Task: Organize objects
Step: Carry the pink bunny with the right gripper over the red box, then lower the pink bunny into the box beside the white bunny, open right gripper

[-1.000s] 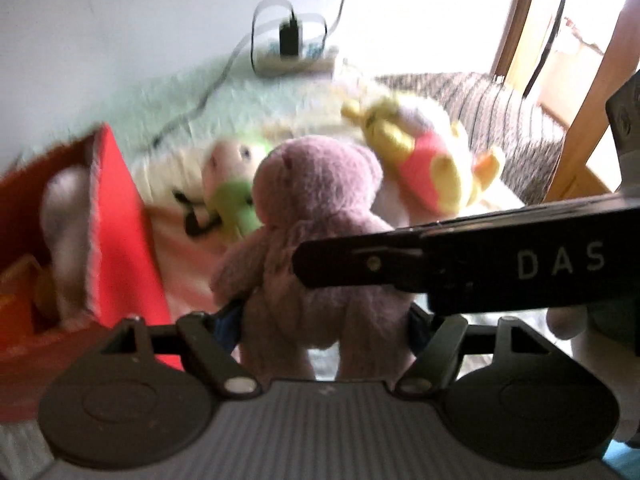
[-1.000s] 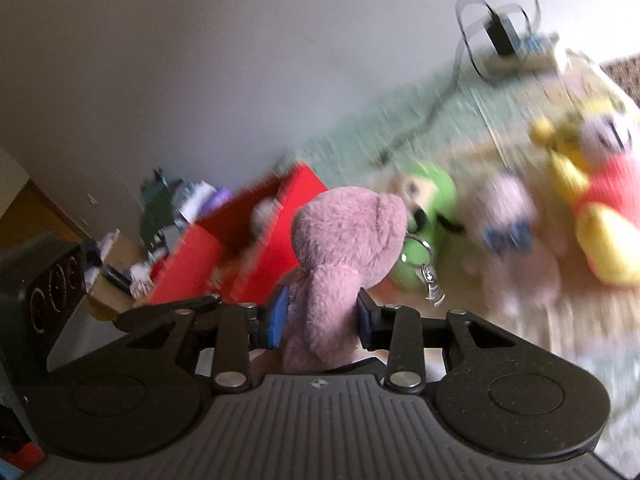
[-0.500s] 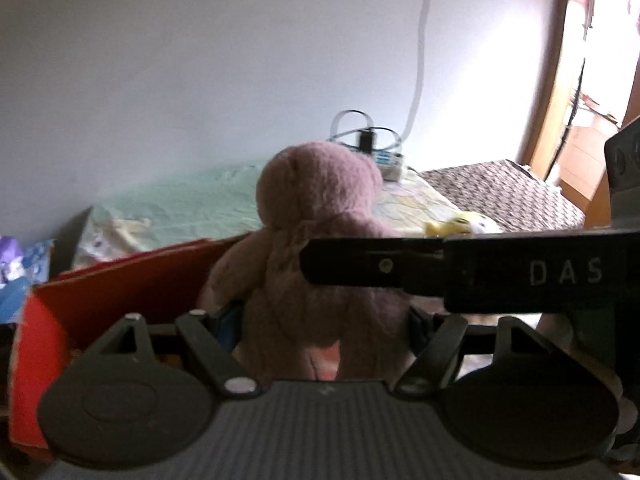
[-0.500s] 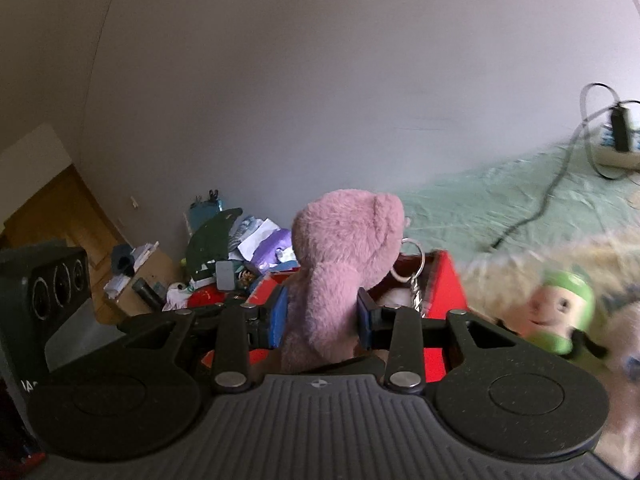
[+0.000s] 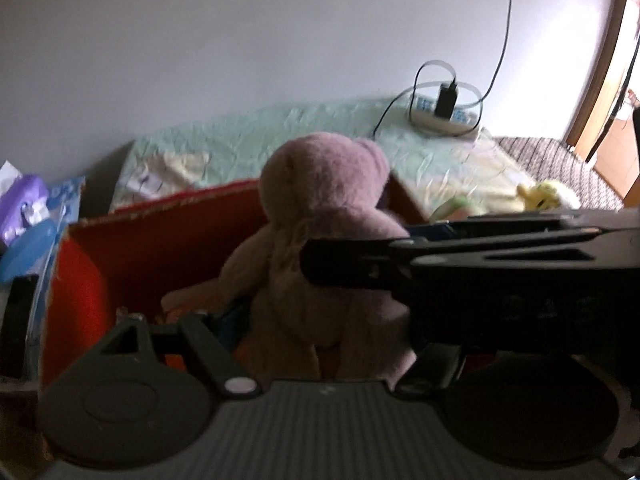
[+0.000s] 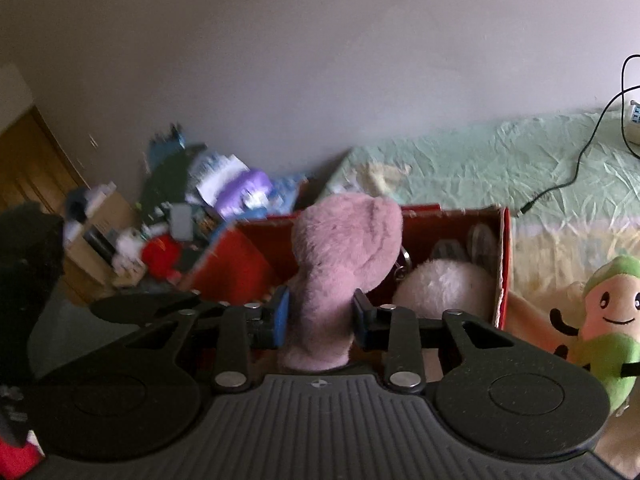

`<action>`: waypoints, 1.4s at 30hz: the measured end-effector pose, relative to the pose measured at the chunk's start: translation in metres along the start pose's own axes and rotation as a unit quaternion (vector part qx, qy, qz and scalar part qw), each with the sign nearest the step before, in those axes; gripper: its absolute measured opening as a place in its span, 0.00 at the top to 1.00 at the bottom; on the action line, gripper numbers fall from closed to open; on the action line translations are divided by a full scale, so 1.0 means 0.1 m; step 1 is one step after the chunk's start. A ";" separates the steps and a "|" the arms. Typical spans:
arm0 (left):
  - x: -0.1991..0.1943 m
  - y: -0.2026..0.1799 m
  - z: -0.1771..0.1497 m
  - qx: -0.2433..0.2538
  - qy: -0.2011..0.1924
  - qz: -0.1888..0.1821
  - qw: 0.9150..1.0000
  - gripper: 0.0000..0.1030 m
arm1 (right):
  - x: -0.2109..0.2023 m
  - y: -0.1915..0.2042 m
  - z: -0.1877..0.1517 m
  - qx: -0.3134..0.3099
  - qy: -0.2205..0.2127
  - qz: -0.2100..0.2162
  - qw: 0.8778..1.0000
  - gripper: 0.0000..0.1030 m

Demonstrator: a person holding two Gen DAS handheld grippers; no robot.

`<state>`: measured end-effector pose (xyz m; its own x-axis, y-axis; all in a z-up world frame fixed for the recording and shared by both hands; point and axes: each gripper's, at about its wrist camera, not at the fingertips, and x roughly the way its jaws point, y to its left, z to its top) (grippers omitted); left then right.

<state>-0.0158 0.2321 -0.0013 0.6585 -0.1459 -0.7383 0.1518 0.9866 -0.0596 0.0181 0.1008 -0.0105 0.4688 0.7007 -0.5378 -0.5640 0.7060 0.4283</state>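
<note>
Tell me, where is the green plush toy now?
In the right wrist view the green plush toy lies at the far right edge on the bed cover, just outside the red box.

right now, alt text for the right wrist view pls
The right tool is closing on a pink plush bear held above a red box that already holds a white plush. A green plush lies on the bed at right.

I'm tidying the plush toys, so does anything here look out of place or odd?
Yes. A green plush doll lies loose on the bed beside the red box, not in it. The pink teddy bear is gripped by both grippers above the box.
</note>
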 end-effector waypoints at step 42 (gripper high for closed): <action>0.41 0.04 -0.06 0.031 0.053 0.011 0.998 0.14 | 0.12 -0.10 -0.17 0.021 0.007 -0.066 0.998 0.79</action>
<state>0.0075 0.2306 -0.0356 0.5808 -0.1123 -0.8062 0.1857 0.9826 -0.0031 0.0177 0.1002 -0.0337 0.5275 0.6000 -0.6014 -0.4686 0.7960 0.3832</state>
